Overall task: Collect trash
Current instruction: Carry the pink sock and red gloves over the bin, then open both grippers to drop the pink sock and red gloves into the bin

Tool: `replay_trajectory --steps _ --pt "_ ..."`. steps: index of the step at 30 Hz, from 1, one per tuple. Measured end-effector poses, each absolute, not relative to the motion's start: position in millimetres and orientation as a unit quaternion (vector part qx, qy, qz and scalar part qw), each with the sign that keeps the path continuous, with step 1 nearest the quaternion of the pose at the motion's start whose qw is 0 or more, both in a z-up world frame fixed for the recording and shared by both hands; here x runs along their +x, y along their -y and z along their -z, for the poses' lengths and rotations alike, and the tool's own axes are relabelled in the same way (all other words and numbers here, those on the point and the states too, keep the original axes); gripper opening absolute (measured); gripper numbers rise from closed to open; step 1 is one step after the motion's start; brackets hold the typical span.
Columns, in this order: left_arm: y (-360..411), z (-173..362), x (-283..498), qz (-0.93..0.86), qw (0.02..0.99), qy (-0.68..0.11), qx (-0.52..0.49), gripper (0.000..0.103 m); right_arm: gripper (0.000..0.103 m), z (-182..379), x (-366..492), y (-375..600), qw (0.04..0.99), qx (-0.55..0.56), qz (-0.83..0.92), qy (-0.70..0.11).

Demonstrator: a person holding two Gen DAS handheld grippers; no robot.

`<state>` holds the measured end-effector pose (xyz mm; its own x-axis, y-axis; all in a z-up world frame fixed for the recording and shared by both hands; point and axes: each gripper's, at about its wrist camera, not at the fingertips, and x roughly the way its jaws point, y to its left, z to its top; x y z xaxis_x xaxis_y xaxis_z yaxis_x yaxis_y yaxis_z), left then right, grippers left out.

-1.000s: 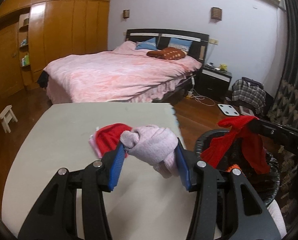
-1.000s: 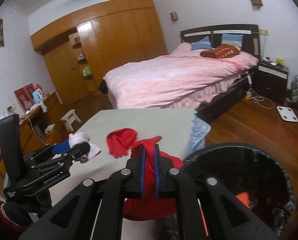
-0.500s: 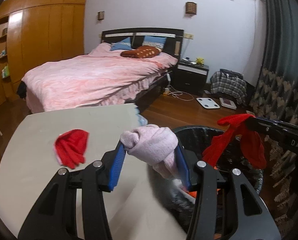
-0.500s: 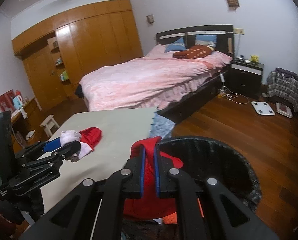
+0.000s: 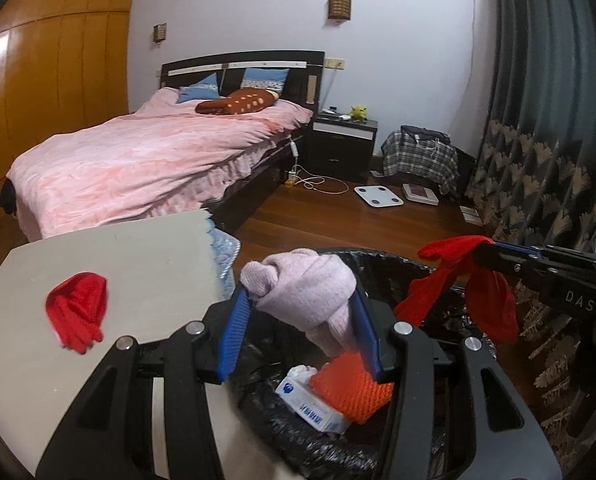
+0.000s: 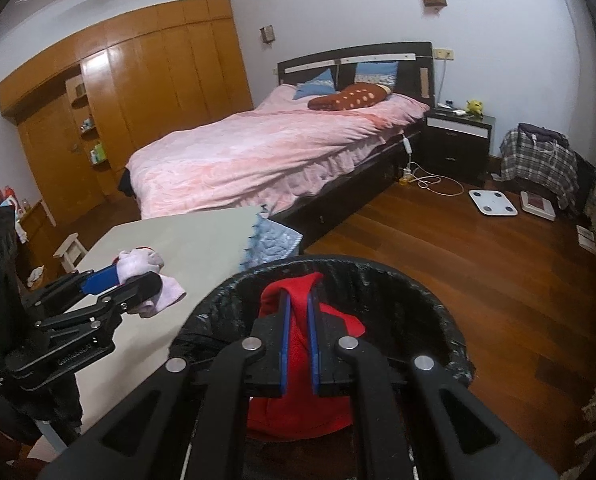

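My left gripper [image 5: 298,320] is shut on a balled pink knit glove [image 5: 310,292], held over the near rim of the black-lined trash bin [image 5: 378,260]. In the right wrist view that pink glove [image 6: 141,264] shows at the left, in the left gripper [image 6: 121,284]. My right gripper [image 6: 298,332] is shut on a red glove [image 6: 298,408], which hangs over the bin [image 6: 418,280]. The left wrist view shows this red glove [image 5: 458,276] dangling at the right. Another red glove [image 5: 77,308] lies on the grey table [image 5: 137,248]. An orange mesh piece [image 5: 350,384] and a white packet [image 5: 310,404] lie in the bin.
A pink bed [image 5: 137,160] stands beyond the table, with a black nightstand [image 5: 346,144] to its right. A white scale [image 5: 378,196] and a plaid bag [image 5: 418,156] are on the wooden floor. Patterned curtains [image 5: 538,180] hang at the right. A quilted blue cloth [image 6: 273,240] hangs off the table's corner.
Both grippers moved right, from above the table to above the bin, carrying their gloves. The red glove on the table has slid left in the left wrist view.
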<state>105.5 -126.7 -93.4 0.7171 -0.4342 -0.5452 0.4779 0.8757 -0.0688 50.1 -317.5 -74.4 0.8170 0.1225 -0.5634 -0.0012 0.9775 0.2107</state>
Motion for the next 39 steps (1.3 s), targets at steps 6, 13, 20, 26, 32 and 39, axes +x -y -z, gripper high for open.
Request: replay_trajectory --steps 6,13,20,26,32,39 --pt "147 105 112 0.26 0.92 -0.291 0.048 0.047 0.008 86 51 335 0.944 0.11 -0.02 -0.31" --pt "161 118 120 0.276 0.908 -0.308 0.059 0.057 0.019 104 58 345 0.934 0.116 -0.005 -0.337" --pt "153 119 121 0.271 0.91 -0.309 0.055 0.067 0.049 114 53 346 0.93 0.114 0.007 -0.348" --pt "131 105 119 0.249 0.922 -0.293 0.053 0.081 0.078 102 51 339 0.937 0.109 0.011 -0.333" --pt "94 93 117 0.212 0.934 -0.283 0.048 0.09 0.097 88 55 319 0.944 0.112 -0.005 -0.309" --pt "34 81 118 0.158 0.948 -0.275 0.028 0.091 0.097 74 80 274 0.949 0.096 -0.046 -0.296"
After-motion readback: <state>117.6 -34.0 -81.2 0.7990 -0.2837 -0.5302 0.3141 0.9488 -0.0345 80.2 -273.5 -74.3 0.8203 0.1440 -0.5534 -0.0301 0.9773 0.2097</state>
